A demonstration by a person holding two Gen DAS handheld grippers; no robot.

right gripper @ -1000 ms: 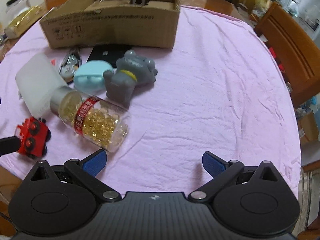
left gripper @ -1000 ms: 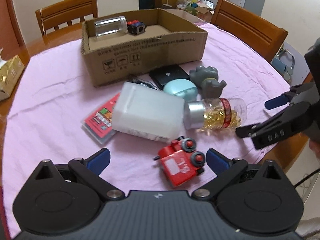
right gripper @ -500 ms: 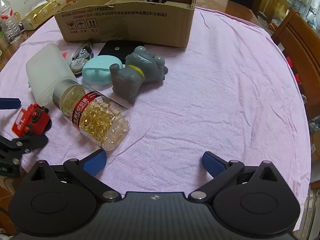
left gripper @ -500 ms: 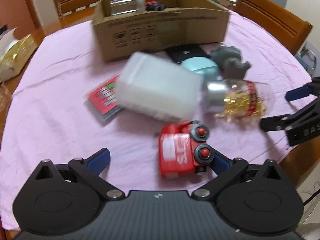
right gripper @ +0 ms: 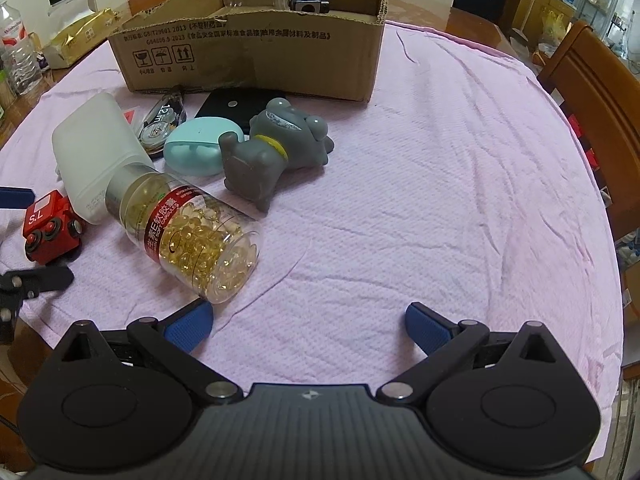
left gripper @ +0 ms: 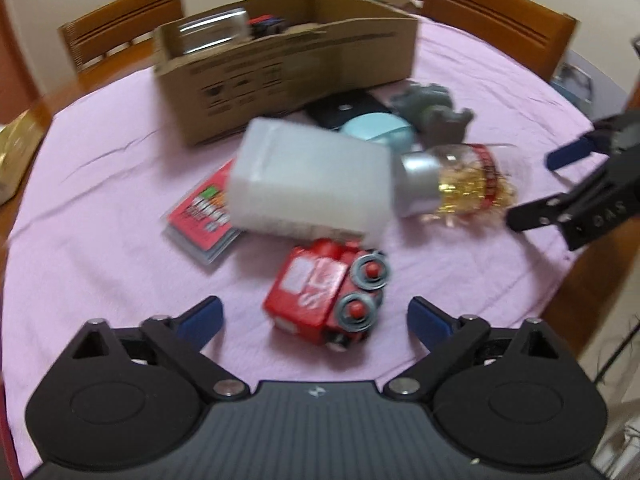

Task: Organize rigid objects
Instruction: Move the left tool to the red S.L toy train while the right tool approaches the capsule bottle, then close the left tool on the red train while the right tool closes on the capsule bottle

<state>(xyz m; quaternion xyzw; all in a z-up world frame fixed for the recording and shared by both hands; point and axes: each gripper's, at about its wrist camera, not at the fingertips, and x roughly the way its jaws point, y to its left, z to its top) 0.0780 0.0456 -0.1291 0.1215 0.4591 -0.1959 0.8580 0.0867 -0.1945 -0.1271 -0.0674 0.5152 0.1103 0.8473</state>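
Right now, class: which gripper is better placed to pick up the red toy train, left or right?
Left. The left gripper is open with the red toy train lying between its jaws. The right gripper is open over bare cloth, nearer the capsule bottle.

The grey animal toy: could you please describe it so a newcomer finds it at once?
Start at the cardboard box on the pink cloth. Just in front lies the grey animal toy, on its side beside a mint case. Only it wears a yellow collar.
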